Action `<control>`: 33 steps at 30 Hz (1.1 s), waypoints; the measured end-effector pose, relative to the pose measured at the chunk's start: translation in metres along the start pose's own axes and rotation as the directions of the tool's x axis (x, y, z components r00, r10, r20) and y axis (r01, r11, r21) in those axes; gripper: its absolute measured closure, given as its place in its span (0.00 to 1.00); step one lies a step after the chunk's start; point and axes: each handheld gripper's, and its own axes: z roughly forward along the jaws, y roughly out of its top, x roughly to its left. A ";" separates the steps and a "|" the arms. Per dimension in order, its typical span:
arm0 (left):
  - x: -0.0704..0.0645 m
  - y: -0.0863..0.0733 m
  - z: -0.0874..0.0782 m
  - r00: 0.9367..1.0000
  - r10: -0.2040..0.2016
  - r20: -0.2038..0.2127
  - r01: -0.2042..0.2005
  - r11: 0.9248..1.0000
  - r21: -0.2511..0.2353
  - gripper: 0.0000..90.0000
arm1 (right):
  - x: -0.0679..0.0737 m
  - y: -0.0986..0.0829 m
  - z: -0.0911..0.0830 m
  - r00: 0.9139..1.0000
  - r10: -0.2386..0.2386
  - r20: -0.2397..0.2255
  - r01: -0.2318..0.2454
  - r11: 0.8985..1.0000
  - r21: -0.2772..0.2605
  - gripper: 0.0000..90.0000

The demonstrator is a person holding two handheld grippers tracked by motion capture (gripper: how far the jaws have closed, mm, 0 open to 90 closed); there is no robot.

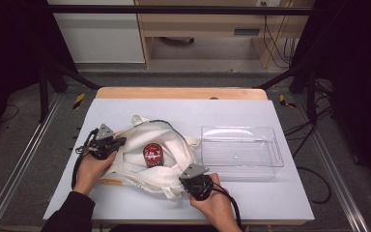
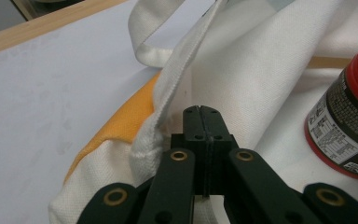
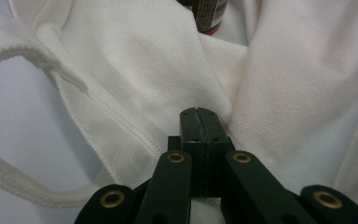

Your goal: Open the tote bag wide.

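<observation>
On the pale table, both grippers' fingers pinch shut on the white bag.

Left hand-held gripper and right hand-held gripper: both with jaws pressed together

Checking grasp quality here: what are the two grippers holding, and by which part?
Both jaw pairs are shut. The left gripper meets the white cloth bag by its left opening hem, the right gripper at its near edge; whether cloth is pinched cannot be told.

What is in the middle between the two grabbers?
In the high view, a red can sits in the white bag, between the left gripper and the right gripper.
</observation>
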 end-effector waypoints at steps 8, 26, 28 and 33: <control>0.000 -0.006 -0.002 1.000 -0.020 -0.013 0.020 1.000 -0.010 1.00 | -0.002 0.002 -0.003 1.000 0.003 -0.015 -0.003 1.000 -0.005 1.00; -0.008 -0.005 -0.055 0.992 -0.120 -0.029 0.115 0.983 -0.143 0.95 | -0.029 0.075 -0.046 0.995 -0.080 -0.053 0.077 0.995 -0.061 0.93; -0.008 -0.007 -0.059 0.991 -0.129 -0.041 0.121 0.980 -0.156 0.91 | -0.033 0.083 -0.042 0.994 -0.089 -0.063 0.086 0.995 -0.045 0.89; -0.006 -0.011 -0.067 0.987 -0.138 -0.078 0.123 0.978 -0.167 0.77 | -0.035 0.098 -0.029 0.992 -0.082 -0.099 0.080 0.996 -0.030 0.76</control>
